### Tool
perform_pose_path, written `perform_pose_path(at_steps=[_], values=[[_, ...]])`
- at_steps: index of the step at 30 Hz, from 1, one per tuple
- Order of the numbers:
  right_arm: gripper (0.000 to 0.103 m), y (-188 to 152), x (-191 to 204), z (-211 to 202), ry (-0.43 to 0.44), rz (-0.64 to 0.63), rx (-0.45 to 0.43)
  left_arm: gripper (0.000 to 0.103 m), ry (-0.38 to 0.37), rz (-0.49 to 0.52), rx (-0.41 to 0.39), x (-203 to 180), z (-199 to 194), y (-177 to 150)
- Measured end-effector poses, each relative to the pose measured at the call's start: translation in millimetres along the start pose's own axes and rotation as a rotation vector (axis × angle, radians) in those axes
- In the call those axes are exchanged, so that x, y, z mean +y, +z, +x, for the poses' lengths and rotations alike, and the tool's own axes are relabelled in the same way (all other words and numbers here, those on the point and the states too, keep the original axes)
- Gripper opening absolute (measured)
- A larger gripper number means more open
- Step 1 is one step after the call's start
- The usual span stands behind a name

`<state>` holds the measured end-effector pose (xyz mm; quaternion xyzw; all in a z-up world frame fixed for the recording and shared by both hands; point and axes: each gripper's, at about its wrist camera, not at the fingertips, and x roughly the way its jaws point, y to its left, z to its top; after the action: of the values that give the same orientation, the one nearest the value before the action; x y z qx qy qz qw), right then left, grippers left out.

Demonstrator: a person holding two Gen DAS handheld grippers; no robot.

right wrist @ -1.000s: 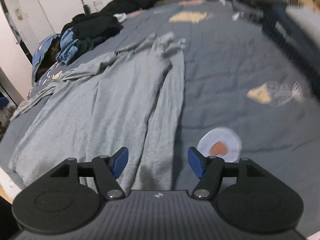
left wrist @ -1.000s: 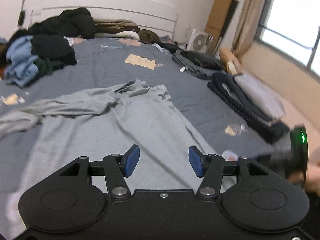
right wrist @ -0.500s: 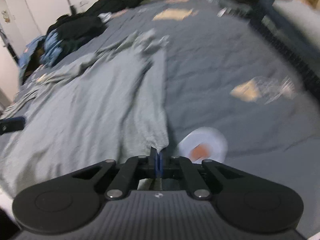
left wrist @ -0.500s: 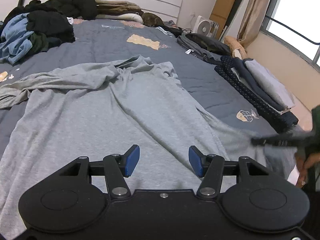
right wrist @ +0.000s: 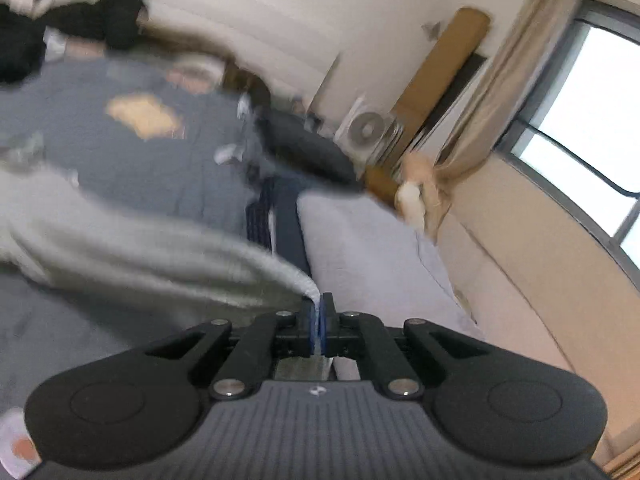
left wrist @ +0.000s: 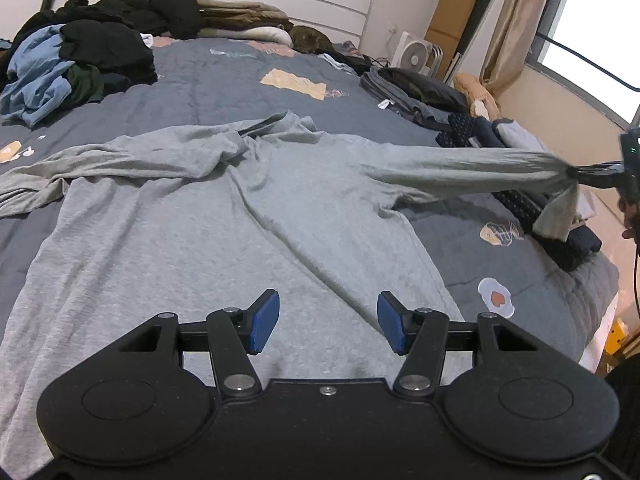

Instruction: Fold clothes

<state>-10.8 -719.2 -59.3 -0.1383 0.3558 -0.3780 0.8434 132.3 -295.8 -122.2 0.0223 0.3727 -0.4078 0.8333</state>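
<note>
A grey long-sleeved shirt lies spread on the blue-grey bed cover. Its right sleeve is stretched out in the air to the right, off the bed. My right gripper is shut on the cuff of that sleeve; in the right wrist view the grey cloth runs into the closed right gripper. My left gripper hovers open over the shirt's lower body, nothing between its blue pads. The left sleeve lies bunched toward the left.
A heap of dark and blue clothes sits at the far left by the headboard. Folded dark garments line the bed's right edge. A fan, curtain and window stand to the right.
My right gripper shut on the sleeve's cuff, then lifted and pulled it out to the right, stretching the sleeve taut. The left gripper stayed open and moved a little nearer over the shirt.
</note>
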Motion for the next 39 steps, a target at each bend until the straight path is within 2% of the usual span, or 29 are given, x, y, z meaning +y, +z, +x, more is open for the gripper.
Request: perform_pose_path(at_steps=[2, 4, 5, 7, 9, 11, 17, 22, 26, 31, 33, 37, 39], values=[[0.006, -3.4, 7.3, 14.1, 0.017, -0.024, 0.064, 0.054, 0.003, 0.006, 0.005, -1.1, 0.9, -0.3], [0.007, -6.0, 15.7, 14.2, 0.053, -0.005, 0.089, 0.054, 0.008, 0.007, 0.002, -0.8, -0.6, -0.3], [0.01, -7.0, 19.9, 13.5, 0.071, 0.006, 0.099, 0.054, 0.011, 0.007, 0.0, -0.3, -1.7, -0.2], [0.023, -3.5, 27.6, -2.8, 0.112, 0.053, 0.053, 0.054, 0.02, 0.003, -0.01, 0.6, -4.7, 0.7], [0.051, -0.1, 35.3, -19.0, 0.153, 0.1, 0.008, 0.054, 0.029, 0.0, -0.02, 1.5, -7.8, 1.7], [0.056, 3.4, 43.7, -35.2, 0.196, 0.146, -0.037, 0.054, 0.038, -0.004, -0.029, 2.3, -10.8, 2.7], [0.059, 11.0, 115.0, -67.7, 0.494, 0.223, -0.12, 0.054, 0.111, 0.031, -0.068, 3.0, -24.3, 3.0], [0.061, 21.3, 156.7, -51.8, 0.731, 0.344, -0.127, 0.054, 0.204, 0.106, -0.126, 5.1, -35.4, 2.3], [0.061, 31.4, 177.0, -40.8, 0.863, 0.391, -0.117, 0.054, 0.276, 0.122, -0.166, 9.7, -33.8, 2.6], [0.061, 30.6, 192.9, -33.3, 0.902, 0.404, -0.148, 0.054, 0.37, 0.118, -0.204, 15.4, -26.5, 8.7], [0.061, 31.2, 196.7, -30.5, 0.921, 0.403, -0.134, 0.054, 0.404, 0.116, -0.218, 17.7, -23.5, 11.6], [0.061, 35.2, 194.6, -33.1, 0.946, 0.37, -0.137, 0.053, 0.368, 0.162, -0.191, 24.5, -4.7, 43.5], [0.061, 40.0, 189.4, -33.5, 0.952, 0.372, -0.148, 0.048, 0.331, 0.175, -0.161, 32.5, 12.3, 67.8]])
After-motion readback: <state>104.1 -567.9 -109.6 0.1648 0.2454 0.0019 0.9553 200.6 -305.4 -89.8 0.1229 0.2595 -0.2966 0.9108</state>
